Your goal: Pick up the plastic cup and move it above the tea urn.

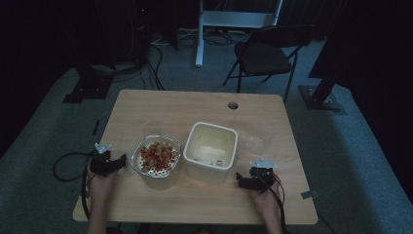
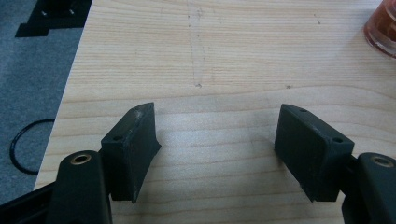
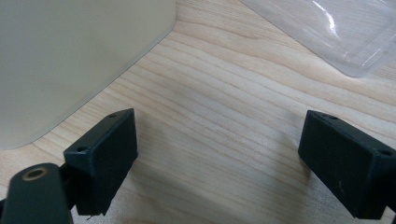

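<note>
A clear dish holding red and pale food pieces sits left of centre on the wooden table. Beside it stands a white square tub with a little pale residue inside. My left gripper rests on the table just left of the dish, open, with only bare wood between its jaws; the dish's edge peeks in at the top right there. My right gripper lies at the tub's right front corner, open over bare wood, with the tub's wall to its left.
A clear plastic lid lies right of the tub, seen close in the right gripper view. A cable hole marks the table's far edge. A folding chair and stand legs are on the carpet beyond. A cable loop hangs left.
</note>
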{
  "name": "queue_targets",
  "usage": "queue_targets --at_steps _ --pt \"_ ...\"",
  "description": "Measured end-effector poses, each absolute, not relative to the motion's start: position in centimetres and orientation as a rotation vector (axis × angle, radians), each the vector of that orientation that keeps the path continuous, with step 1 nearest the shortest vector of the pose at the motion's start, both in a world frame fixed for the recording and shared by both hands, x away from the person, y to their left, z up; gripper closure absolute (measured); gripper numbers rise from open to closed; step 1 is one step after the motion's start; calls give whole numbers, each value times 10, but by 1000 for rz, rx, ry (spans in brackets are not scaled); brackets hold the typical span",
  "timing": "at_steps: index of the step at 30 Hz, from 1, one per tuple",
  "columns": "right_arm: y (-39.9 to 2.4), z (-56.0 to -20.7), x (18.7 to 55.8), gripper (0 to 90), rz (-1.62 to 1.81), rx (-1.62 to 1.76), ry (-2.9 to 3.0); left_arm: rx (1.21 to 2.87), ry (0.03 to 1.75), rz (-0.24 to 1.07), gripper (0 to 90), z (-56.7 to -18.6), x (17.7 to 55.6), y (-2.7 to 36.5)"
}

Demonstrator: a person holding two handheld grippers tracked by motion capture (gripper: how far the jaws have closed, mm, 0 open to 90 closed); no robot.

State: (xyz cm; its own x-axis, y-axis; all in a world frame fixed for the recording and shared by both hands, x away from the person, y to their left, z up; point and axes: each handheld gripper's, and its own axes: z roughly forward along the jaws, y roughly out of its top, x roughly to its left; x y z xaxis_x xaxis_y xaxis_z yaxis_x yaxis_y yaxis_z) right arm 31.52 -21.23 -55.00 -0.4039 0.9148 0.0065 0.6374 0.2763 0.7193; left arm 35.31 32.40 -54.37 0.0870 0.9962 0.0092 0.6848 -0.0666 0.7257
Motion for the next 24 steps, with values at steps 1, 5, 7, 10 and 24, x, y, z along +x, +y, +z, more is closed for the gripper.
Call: queue_targets --at_steps 1,5,7,10,24 --pt "-212 -550 315 114 914 1400 2141 1812 1654 721 305 -544 353 324" --pt "-213 -550 314 148 921 1400 2134 1812 1654 721 305 -544 353 324" --pt "-213 -550 314 151 923 1396 2135 1811 1654 721 305 -544 353 324" --pt "-213 -550 314 153 923 1395 2136 1811 1654 721 305 -544 353 324" --pt "-227 -525 315 462 940 1472 2026 1817 1649 719 305 -544 353 324"
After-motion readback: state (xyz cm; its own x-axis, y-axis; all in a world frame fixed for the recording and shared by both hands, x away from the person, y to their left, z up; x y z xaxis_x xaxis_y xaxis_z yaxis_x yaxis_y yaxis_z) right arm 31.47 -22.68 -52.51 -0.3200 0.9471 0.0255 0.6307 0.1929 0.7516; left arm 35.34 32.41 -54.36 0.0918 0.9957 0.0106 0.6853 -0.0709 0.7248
